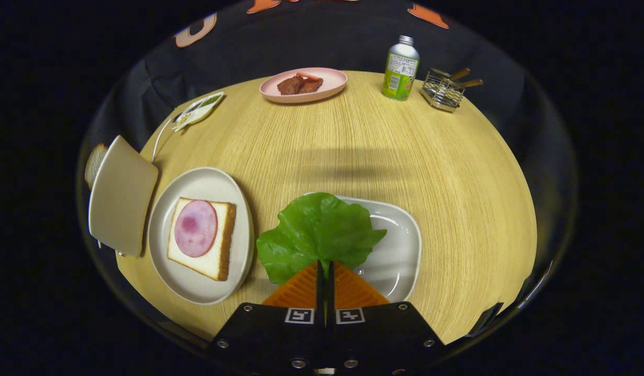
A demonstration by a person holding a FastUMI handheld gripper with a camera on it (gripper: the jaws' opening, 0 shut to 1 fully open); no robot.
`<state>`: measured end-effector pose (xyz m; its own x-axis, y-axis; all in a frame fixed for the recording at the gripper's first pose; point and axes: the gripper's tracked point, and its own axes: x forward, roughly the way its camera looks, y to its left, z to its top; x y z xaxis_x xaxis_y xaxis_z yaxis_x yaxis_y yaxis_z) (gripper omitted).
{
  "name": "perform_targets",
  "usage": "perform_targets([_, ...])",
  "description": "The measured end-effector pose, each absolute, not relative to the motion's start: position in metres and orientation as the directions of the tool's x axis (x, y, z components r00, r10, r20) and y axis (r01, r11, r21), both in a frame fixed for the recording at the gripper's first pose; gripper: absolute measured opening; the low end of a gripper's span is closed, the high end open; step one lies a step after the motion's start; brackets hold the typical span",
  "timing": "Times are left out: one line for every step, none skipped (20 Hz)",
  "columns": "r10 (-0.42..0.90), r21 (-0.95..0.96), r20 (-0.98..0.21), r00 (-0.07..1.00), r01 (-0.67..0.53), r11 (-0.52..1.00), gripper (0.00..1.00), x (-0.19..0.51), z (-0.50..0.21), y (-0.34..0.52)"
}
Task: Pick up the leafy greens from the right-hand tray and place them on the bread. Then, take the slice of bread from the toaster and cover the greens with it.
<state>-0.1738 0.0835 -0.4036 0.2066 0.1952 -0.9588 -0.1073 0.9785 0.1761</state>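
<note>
- Leafy greens [318, 235] are pinched at the stem by the gripper [324, 267], fingers pressed together on it, over the right-hand tray [400, 245].
- Bread [203, 237] with ham is seen on the plate [197, 180] beside it.
- Toaster [121, 196] is placed left of the plate.

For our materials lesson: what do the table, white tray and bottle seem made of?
Table: likely wood or laminate, matte, with a fine grain. White tray: probably glazed ceramic, glossy highlights. Bottle: seemingly metal, silvery cap and shoulder. The gripper is shut on the leafy greens.

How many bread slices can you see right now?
2. One slice, topped with ham, lies on the round plate left of the gripper, whose fingers pinch the lettuce leaf. The other pokes from the toaster; more may be hidden there.
</note>
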Motion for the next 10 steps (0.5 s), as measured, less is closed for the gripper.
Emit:
perform_targets([0.21,0.194,-0.952,0.221,-0.093,0.977,0.01,-0.17,-0.395,0.086])
perform_targets([0.224,0.209,-0.946,0.233,-0.084,0.974,0.01,-0.167,-0.386,0.088])
perform_targets([0.24,0.228,-0.939,0.245,-0.079,0.971,0.01,-0.164,-0.377,0.093])
perform_targets([0.255,0.243,-0.932,0.257,-0.078,0.967,0.01,-0.16,-0.368,0.098])
perform_targets([0.271,0.258,-0.926,0.263,-0.084,0.962,0.01,-0.158,-0.36,0.104])
perform_targets([0.287,0.27,-0.919,0.271,-0.096,0.958,0.01,-0.156,-0.352,0.111])
perform_targets([0.3,0.279,-0.913,0.277,-0.112,0.954,0.01,-0.154,-0.345,0.117])
perform_targets([0.317,0.292,-0.906,0.281,-0.129,0.948,0.01,-0.153,-0.338,0.125])
perform_targets([0.333,0.302,-0.899,0.284,-0.146,0.942,0.01,-0.152,-0.332,0.134])
perform_targets([0.354,0.318,-0.892,0.282,-0.164,0.934,0.01,-0.151,-0.327,0.144])
